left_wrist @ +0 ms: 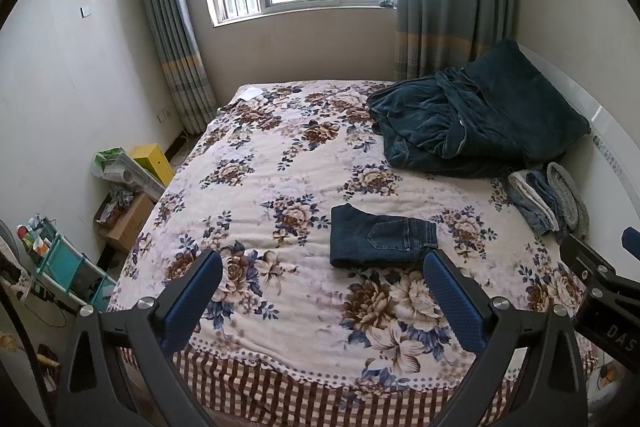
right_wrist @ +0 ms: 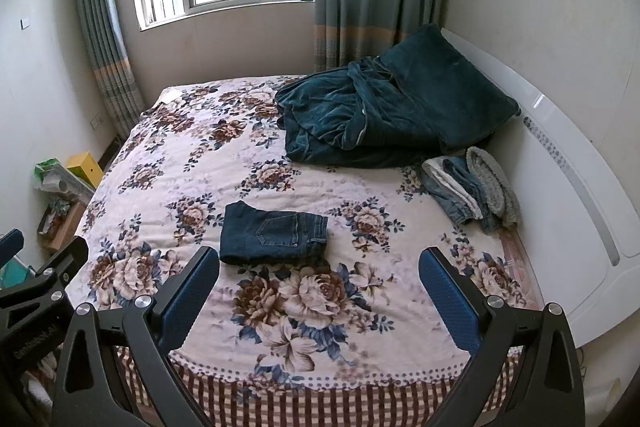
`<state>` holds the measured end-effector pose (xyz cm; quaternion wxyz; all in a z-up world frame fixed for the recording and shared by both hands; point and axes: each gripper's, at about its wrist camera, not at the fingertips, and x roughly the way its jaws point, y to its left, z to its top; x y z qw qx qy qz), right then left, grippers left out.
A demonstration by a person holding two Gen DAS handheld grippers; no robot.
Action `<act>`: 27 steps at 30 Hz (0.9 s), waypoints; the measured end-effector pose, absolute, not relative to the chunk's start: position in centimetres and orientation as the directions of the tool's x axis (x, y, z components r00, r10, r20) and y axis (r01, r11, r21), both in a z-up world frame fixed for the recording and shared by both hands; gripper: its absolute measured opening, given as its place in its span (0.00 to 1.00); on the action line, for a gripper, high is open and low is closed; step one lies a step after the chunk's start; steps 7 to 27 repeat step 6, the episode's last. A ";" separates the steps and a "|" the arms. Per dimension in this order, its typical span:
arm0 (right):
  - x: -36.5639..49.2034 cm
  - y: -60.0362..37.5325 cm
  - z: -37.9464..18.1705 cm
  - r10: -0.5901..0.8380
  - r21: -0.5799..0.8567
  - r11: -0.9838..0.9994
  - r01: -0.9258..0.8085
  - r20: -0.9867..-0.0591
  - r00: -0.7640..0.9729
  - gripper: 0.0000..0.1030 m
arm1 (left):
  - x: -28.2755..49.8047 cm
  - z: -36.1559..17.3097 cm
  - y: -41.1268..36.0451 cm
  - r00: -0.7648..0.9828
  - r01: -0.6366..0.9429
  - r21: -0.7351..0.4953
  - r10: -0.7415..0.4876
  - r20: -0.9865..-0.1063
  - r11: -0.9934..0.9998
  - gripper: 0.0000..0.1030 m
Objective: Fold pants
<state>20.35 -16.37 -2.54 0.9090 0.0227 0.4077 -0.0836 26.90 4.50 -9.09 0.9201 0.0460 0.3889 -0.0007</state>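
Note:
Dark blue jeans (left_wrist: 380, 241) lie folded into a small flat rectangle on the floral bedspread (left_wrist: 280, 163), back pocket up. They also show in the right wrist view (right_wrist: 274, 237). My left gripper (left_wrist: 322, 267) is open and empty, held above the near part of the bed, short of the jeans. My right gripper (right_wrist: 320, 263) is open and empty, also back from the jeans, which lie ahead of its left finger. The right gripper's body shows at the right edge of the left wrist view.
A dark teal blanket and pillow (right_wrist: 392, 111) are heaped at the far right by the white headboard (right_wrist: 568, 163). A stack of folded clothes (right_wrist: 472, 189) lies near the headboard. Boxes and a shelf (left_wrist: 68, 259) stand on the floor left of the bed.

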 end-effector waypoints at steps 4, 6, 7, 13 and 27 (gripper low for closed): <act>20.3 -16.3 -2.6 -0.134 -0.026 0.985 0.172 -0.746 0.652 0.99 | 26.6 -8.8 4.0 0.706 0.036 0.083 0.034 -0.708 0.996 1.00; 20.3 -16.4 -2.4 -0.136 -0.028 0.985 0.172 -0.743 0.656 0.99 | 26.5 -8.7 3.9 0.707 0.033 0.084 0.036 -0.706 0.996 1.00; 20.3 -16.4 -2.4 -0.136 -0.028 0.985 0.172 -0.743 0.656 0.99 | 26.5 -8.7 3.9 0.707 0.033 0.084 0.036 -0.706 0.996 1.00; 20.3 -16.4 -2.4 -0.136 -0.028 0.985 0.172 -0.743 0.656 0.99 | 26.5 -8.7 3.9 0.707 0.033 0.084 0.036 -0.706 0.996 1.00; 20.3 -16.4 -2.4 -0.136 -0.028 0.985 0.172 -0.743 0.656 0.99 | 26.5 -8.7 3.9 0.707 0.033 0.084 0.036 -0.706 0.996 1.00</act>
